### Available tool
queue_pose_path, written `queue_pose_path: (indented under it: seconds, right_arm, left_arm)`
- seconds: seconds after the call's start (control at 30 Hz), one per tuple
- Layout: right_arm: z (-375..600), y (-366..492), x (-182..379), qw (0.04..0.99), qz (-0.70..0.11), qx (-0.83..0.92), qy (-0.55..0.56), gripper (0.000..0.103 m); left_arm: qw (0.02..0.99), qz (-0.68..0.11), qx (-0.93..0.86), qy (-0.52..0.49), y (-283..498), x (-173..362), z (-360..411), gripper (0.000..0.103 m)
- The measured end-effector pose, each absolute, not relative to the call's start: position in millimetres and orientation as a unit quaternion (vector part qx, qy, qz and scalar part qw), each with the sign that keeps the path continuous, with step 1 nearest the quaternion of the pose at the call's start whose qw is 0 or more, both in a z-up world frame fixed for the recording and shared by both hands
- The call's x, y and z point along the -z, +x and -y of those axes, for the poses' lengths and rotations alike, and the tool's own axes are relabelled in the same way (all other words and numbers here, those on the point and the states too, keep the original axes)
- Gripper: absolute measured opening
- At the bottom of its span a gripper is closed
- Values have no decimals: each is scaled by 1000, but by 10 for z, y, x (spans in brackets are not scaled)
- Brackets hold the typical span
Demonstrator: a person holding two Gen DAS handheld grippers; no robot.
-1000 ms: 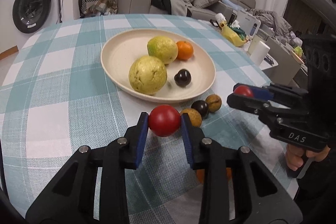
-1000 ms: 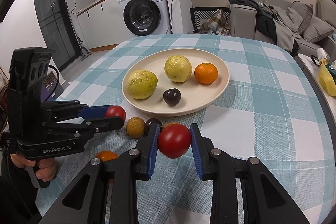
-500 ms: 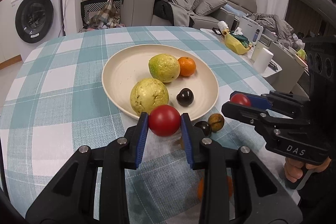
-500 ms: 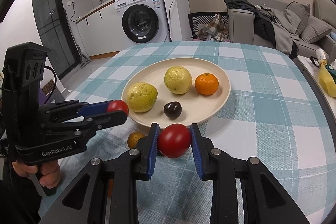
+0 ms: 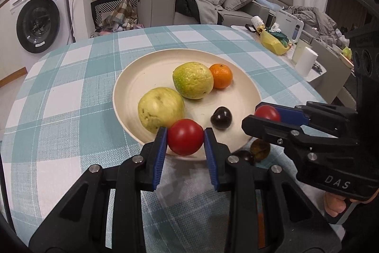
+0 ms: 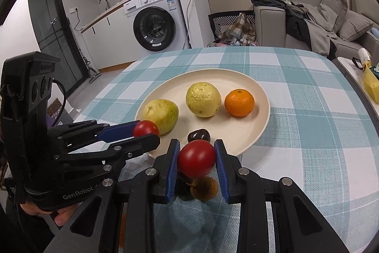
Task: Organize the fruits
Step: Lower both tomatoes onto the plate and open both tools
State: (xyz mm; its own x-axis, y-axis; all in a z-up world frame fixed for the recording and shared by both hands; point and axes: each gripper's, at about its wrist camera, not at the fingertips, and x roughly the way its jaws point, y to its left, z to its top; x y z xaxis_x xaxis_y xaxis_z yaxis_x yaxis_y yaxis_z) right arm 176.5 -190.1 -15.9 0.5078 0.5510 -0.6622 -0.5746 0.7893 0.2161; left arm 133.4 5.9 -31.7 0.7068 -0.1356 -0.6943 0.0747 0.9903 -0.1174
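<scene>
My left gripper (image 5: pixel 185 138) is shut on a red tomato (image 5: pixel 185 136) and holds it above the near rim of the cream plate (image 5: pixel 142 72). My right gripper (image 6: pixel 196 159) is shut on a second red tomato (image 6: pixel 196 158), also at the plate's near edge (image 6: pixel 258 132). Each gripper shows in the other's view: the right gripper (image 5: pixel 266 114) and the left gripper (image 6: pixel 145 131). On the plate lie two yellow-green guavas (image 5: pixel 161 109) (image 5: pixel 192 80), an orange (image 5: pixel 220 76) and a dark plum (image 5: pixel 221 117).
Small brown and dark fruits (image 5: pixel 260 149) (image 6: pixel 204 187) lie on the checked tablecloth just in front of the plate. A paper roll (image 5: pixel 305 61) and a yellow bag (image 5: pixel 272 40) stand on a side table at right. A sofa and a washing machine are behind.
Both grippers have risen and moved forward with their tomatoes, from above the loose fruits on the cloth to over the plate's near rim.
</scene>
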Motion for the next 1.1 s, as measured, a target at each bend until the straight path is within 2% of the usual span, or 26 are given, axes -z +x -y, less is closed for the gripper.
queue_pose_path:
  seconds: [0.97,1.03,1.1]
  right_arm:
    - [1858,2075,270,878,-391,-274,-4,31]
    - [1864,2050,249,879,-387,-278,-8,36]
    - [1888,2016,224,882,-380,-280,-10,45]
  left_arm:
    - [930,-363,25,-59,1422,323,-158,28]
    - [932,-357,25,-59,1395,306,-159,29]
    - [932,-356,28,-66,1360,293,-164,32]
